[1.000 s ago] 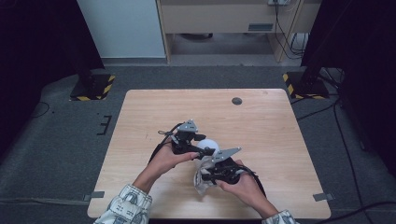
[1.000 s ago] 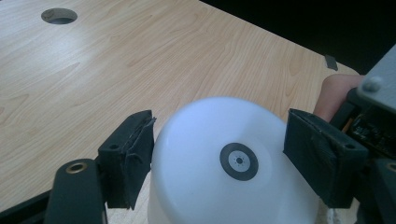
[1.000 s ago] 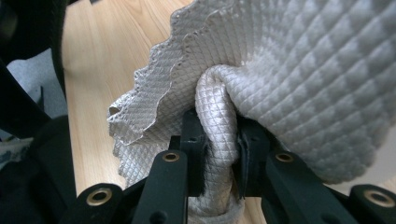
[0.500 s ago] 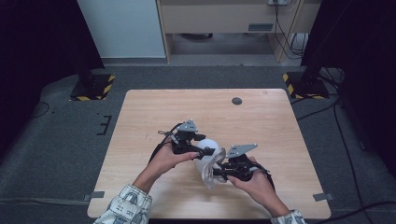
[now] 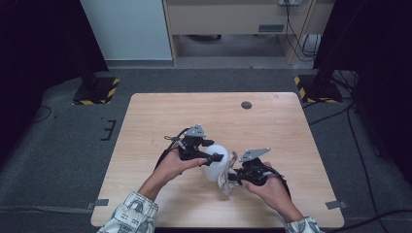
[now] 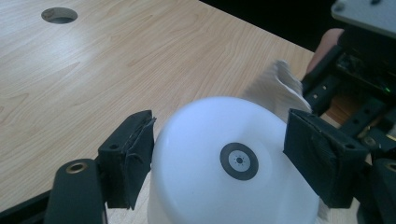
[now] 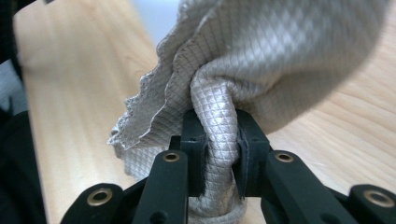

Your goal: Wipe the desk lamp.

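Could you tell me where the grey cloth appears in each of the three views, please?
High view: the grey cloth hangs right of the white cup, pinched in the right claw.
Left gripper view: upper right, a pale edge behind the cup.
Right gripper view: centre and top, bunched between that claw's jaws.
Shared landmark: the wooden table.

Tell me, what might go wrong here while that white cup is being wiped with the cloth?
The white cup is smooth and rounded, and the left gripper clamps it at just two small pads, so a firm rub might twist it loose. The right gripper pinches only a bunched fold of the grey cloth; a snag could pull it free.
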### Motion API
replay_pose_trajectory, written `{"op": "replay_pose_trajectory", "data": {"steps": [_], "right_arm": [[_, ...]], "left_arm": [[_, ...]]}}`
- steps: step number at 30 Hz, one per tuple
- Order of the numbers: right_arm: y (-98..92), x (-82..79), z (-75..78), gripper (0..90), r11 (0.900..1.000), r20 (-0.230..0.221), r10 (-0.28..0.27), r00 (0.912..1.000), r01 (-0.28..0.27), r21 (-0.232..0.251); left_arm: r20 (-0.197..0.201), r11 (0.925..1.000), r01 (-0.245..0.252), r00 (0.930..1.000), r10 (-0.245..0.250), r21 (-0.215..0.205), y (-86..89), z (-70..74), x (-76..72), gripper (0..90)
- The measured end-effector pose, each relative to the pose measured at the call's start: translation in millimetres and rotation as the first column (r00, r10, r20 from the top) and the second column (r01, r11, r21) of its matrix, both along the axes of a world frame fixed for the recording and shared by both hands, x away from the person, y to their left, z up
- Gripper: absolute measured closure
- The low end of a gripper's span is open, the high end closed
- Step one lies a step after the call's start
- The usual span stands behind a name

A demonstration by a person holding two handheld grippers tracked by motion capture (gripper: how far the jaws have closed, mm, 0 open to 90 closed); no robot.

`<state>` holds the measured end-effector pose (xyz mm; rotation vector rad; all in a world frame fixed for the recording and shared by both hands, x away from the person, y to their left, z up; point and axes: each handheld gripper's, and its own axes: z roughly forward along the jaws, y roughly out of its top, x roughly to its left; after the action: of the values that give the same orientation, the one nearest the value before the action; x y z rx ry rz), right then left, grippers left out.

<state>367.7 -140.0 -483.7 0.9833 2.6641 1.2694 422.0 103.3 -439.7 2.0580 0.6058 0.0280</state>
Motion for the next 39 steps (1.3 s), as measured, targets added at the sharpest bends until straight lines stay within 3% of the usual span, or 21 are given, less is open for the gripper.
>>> {"op": "replay_pose_trajectory", "data": {"steps": [3, 6, 8, 12, 15, 16, 18, 20, 22, 26, 28, 29, 30, 31, 34, 39], "right_arm": [[-10.1, 9.6, 1.7, 76.7, 0.997, -0.011, -0.059, 0.9982, 0.059, 0.045], [-11.2, 12.1, 1.6, 76.7, 0.996, -0.015, -0.067, 0.9976, 0.068, 0.052], [-9.3, 11.2, -0.6, 76.8, 0.997, -0.022, -0.058, 0.9981, 0.059, 0.039], [0.6, 9.6, -12.5, 76.8, 0.999, -0.036, -0.032, 0.9988, 0.031, -0.035], [0.5, 8.9, -10.5, 76.9, 0.999, -0.033, -0.031, 0.999, 0.03, -0.03], [-2.5, 6.4, -4.4, 76.9, 1.0, -0.035, -0.026, 0.9991, 0.026, 0.015], [-3.8, 4.6, -0.1, 76.9, 0.999, -0.025, -0.025, 0.9994, 0.026, 0.04], [-8.4, 1.2, 13.2, 77.0, 0.993, 0.0, -0.031, 0.9995, 0.03, 0.114], [-9.9, 1.6, 17.3, 76.9, 0.992, 0.015, -0.032, 0.9994, 0.03, 0.127], [-10.5, 5.8, 13.7, 76.9, 0.99, -0.009, -0.038, 0.9992, 0.039, 0.136], [-9.8, 7.2, 10.6, 76.9, 0.994, 0.0, -0.037, 0.9993, 0.037, 0.102], [-7.4, 7.7, 4.9, 76.9, 0.997, 0.0, -0.043, 0.9991, 0.043, 0.061], [-7.4, 7.7, 4.9, 76.9, 0.997, 0.0, -0.043, 0.9991, 0.043, 0.061], [-2.9, 6.4, -0.9, 76.9, 0.999, -0.007, -0.038, 0.9992, 0.039, 0.016], [3.2, 3.1, -5.3, 77.0, 0.999, 0.002, -0.02, 0.9998, 0.02, -0.028], [9.9, -6.9, -1.1, 77.0, 0.999, 0.003, 0.03, 0.9995, -0.03, -0.017]], "left_arm": [[-0.005, 1.0, -0.002, 1.0, 0.002, 0.0, 0.0, 0.0, 0.0, 24.1], [-0.005, 1.0, -0.002, 1.0, 0.002, 0.0, 0.0, 0.0, -0.1, 24.1], [-0.005, 1.0, -0.002, 1.0, 0.002, 0.0, 0.0, 0.0, -0.1, 24.2], [-0.006, 1.0, -0.001, 1.0, 0.001, 0.002, -0.4, 0.4, 0.2, 24.2], [-0.006, 1.0, -0.001, 1.0, 0.001, 0.002, -0.4, 0.4, 0.2, 24.2], [-0.006, 1.0, -0.001, 1.0, 0.001, 0.0, -0.7, 0.2, 0.4, 24.2], [-0.008, 1.0, 0.0, 1.0, 0.0, 0.0, -0.5, 0.2, 0.5, 24.2], [-0.009, 1.0, -0.001, 1.0, 0.001, -0.002, -0.5, -0.1, 0.6, 24.2], [-0.01, 1.0, 0.0, 1.0, 0.0, -0.002, -0.7, 0.0, 0.8, 24.2], [-0.016, 1.0, -0.003, 0.9999, 0.003, -0.007, -0.7, -0.7, 1.2, 24.2], [-0.01, 1.0, -0.006, 0.9999, 0.006, -0.006, -0.4, -0.6, 0.0, 24.2], [-0.01, 1.0, -0.006, 0.9999, 0.006, -0.005, -0.1, -0.7, -0.3, 24.1], [-0.011, 1.0, -0.006, 0.9999, 0.006, -0.005, 0.0, -0.6, -0.3, 24.1], [-0.01, 1.0, -0.006, 0.9999, 0.006, -0.005, 0.1, -0.5, -0.2, 24.2], [-0.011, 1.0, -0.008, 0.9999, 0.008, -0.004, 0.2, -0.4, -0.5, 24.2], [-0.013, 1.0, -0.006, 0.9999, 0.006, -0.006, 0.5, -0.7, 0.0, 24.2]]}}
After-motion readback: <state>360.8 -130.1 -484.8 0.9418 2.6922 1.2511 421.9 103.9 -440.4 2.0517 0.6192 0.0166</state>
